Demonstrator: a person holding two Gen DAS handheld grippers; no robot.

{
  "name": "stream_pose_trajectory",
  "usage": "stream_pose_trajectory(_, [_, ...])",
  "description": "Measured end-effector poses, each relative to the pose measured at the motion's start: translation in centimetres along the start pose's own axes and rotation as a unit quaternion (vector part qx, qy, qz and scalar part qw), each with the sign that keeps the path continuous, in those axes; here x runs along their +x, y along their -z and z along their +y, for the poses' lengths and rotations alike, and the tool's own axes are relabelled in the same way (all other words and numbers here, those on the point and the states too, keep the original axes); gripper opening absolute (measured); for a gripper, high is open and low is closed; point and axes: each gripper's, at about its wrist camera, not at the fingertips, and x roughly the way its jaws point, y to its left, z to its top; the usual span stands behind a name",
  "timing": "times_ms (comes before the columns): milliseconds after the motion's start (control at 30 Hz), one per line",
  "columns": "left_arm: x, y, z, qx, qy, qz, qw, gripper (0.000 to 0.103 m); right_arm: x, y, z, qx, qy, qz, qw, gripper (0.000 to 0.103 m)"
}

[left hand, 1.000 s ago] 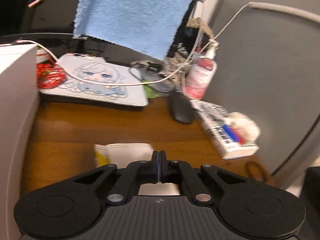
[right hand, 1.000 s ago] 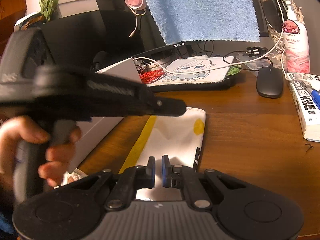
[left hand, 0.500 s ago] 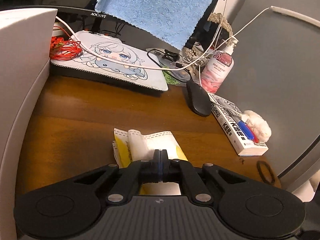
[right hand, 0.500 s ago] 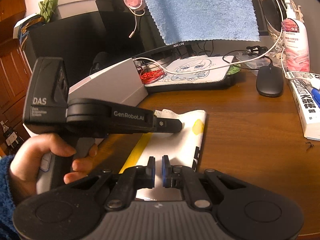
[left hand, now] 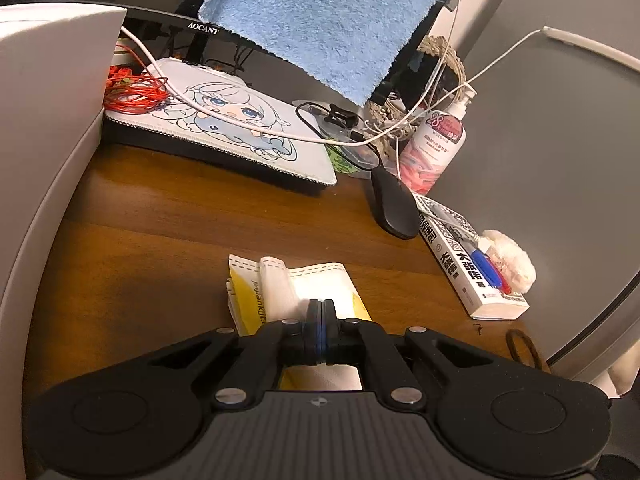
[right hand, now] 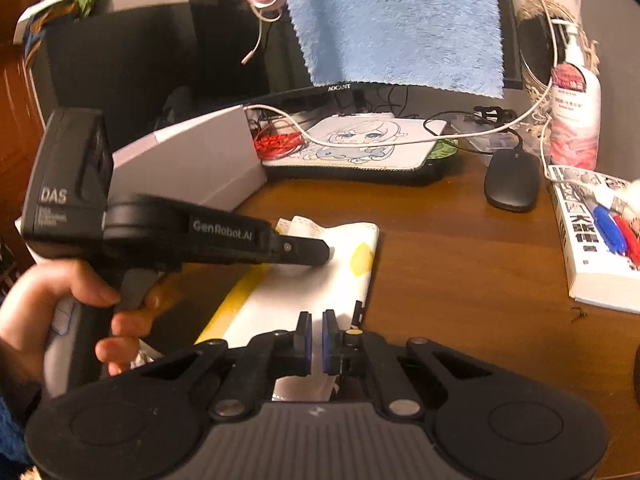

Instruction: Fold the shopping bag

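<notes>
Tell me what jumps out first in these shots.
A fluffy blue towel hangs over the monitor at the back of the cluttered desk. Nearer, the white-and-yellow shopping bag lies folded on the wood, the left gripper resting its tip on it.

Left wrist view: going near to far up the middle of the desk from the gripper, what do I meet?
Left gripper → folded shopping bag → bare wooden desk → illustrated mouse pad → blue towel hanging over the monitor.
</notes>
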Motion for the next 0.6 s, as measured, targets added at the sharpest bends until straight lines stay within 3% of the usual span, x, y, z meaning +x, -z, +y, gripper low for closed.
stream_pose_trajectory(133, [-0.8, -0.2, -0.3, -0.01, 0.013, 0.004, 0.9999, 0.002, -0.1, 0.2, -0.2, 0.006, -0.001, -0.004, 1.0, 0.001])
stream_pose_trajectory(333, [-2.6, 1.6, -2.1, 0.035, -0.003, 0.017, 0.9992, 0.002, -0.1, 0.3, -0.7, 0.019, -0.01, -0.004, 1.0, 0.001])
stream_pose_trajectory(600, [-2.7, 2.6, -0.1, -0.004, 0.027, 0.017, 0.9995, 0.003, -0.1, 0.4, -1.0, 0.03, -0.015, -0.007, 0.999, 0.001])
